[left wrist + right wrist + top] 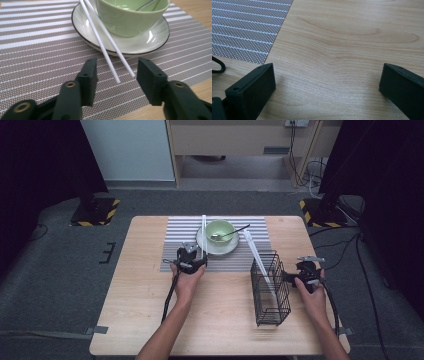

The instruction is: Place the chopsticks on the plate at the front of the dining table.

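A pair of white chopsticks (203,232) (105,47) leans on the rim of a white plate (227,249) (150,40). The plate carries a green bowl (220,231) (130,17) with a spoon (232,233) in it. My left gripper (196,253) (116,63) is open at the near ends of the chopsticks. Both tips lie between its jaws, and neither pad presses on them. My right gripper (291,277) (328,70) stands wide open over bare wood, just right of a black wire basket (270,287), with nothing between its fingers.
A grey striped placemat (175,235) (37,50) (242,30) lies under the plate at the back of the wooden table (220,320). Long white utensils (255,252) stick out of the basket towards the bowl. A curve of the basket's wire (218,66) shows at the left edge.
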Available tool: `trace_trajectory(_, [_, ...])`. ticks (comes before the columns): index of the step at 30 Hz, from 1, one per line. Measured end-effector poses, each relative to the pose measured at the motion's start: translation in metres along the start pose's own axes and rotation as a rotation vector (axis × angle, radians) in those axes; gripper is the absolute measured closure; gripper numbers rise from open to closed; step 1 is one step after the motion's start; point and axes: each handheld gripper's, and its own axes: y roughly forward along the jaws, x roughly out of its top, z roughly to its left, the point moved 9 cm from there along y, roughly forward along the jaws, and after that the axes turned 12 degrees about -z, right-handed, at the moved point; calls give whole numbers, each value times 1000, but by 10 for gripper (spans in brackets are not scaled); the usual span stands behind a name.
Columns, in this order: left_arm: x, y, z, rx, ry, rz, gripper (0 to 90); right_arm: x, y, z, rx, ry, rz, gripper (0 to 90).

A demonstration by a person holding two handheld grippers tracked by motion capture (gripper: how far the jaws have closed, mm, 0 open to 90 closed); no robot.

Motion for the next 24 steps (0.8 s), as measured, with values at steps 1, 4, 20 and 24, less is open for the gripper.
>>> trace_trajectory(1, [1,0,-2,-1,-5,-8,442,0,0,0,0,0,0,7])
trace_trajectory(4, [3,2,-6,-16,-6,-13,360,0,0,0,0,0,0,7])
trace_trajectory(20, [-11,24,-12,5,-14,22,244,0,0,0,0,0,0,7])
trace_trajectory(24, [-14,28,-12,5,-14,27,249,0,0,0,0,0,0,7])
